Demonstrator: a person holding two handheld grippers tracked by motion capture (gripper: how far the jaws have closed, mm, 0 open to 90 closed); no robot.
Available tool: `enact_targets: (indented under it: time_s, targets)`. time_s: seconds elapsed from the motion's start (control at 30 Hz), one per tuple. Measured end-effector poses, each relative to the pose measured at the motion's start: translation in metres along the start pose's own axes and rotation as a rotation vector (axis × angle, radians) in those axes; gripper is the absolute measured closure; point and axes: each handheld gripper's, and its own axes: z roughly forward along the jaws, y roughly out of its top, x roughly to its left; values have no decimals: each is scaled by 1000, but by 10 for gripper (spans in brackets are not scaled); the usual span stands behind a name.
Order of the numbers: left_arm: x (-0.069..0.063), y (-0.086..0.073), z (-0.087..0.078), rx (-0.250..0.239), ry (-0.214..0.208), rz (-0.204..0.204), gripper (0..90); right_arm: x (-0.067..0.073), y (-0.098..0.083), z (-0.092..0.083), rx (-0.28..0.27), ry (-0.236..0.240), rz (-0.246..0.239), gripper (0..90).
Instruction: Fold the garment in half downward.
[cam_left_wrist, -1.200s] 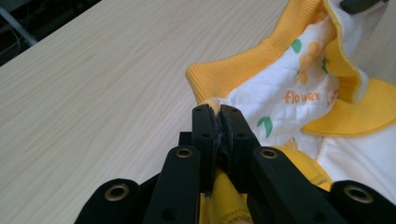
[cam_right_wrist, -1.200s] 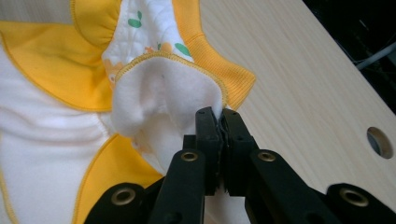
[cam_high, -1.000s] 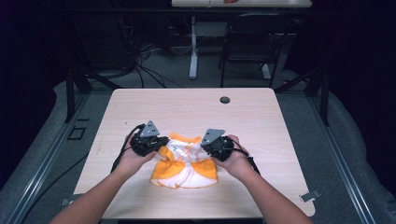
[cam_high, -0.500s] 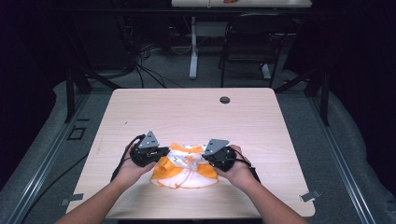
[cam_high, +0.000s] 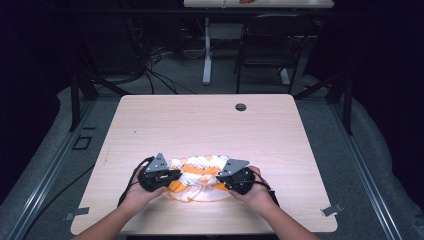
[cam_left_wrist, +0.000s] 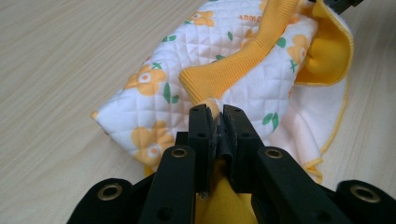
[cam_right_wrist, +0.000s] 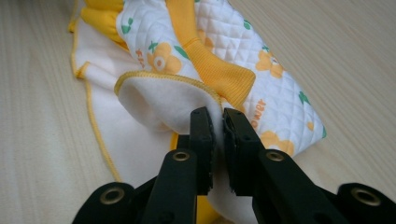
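Left gripper (cam_high: 167, 176): low by the table's near edge, jaws narrowly parted, just been opening, cloth fold between them.
Right gripper (cam_high: 227, 179): mirrors it, jaws likewise easing apart.
Forearms: converge from below.

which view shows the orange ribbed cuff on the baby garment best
The left gripper view: the orange ribbed cuff runs sharp and unhidden across the quilted garment. The right gripper view shows a cuff nearly as well. In the high view the garment shows just orange patches.

Black hand-held gripper (cam_left_wrist: 217, 126), brass-ringed screw holes
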Motion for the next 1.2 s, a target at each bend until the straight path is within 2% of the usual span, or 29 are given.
enact_targets:
  time_s: [0.2, 0.37, 0.47, 0.53, 0.6, 0.67, 0.7, 0.8, 0.87, 1.0, 1.2]
  targets:
    - [1, 8, -14, -37, -11, -31, 738, 1, 4, -15, -51, 5, 31, 747]
    - [6, 18, -24, -60, -22, -61, 696, -4, 8, -27, -94, 11, 67, 699]
    - [8, 21, -25, -50, 9, -64, 678, -7, 9, -32, -107, 6, 85, 716]
    - [10, 21, -22, -36, 49, -73, 659, -11, 10, -32, -106, -2, 92, 774]
    - [13, 21, -16, -25, 45, -88, 682, -15, 11, -29, -93, -6, 97, 845]
    - [15, 22, -11, -10, 59, -89, 710, -20, 13, -22, -77, -10, 106, 875]
    - [16, 22, -8, -5, 51, -93, 753, -21, 13, -18, -74, -12, 118, 883]
    - [17, 22, -2, 0, 30, -119, 808, -25, 12, -5, -40, -18, 127, 895]
    - [14, 23, -1, 8, 18, -114, 833, -25, 11, 2, -26, -11, 134, 896]
    - [7, 25, -2, 15, -6, -90, 883, -21, 10, 11, -7, 20, 134, 895]
    - [-6, 18, -6, 28, -53, -67, 894, -3, 9, 6, -22, 71, 104, 895]
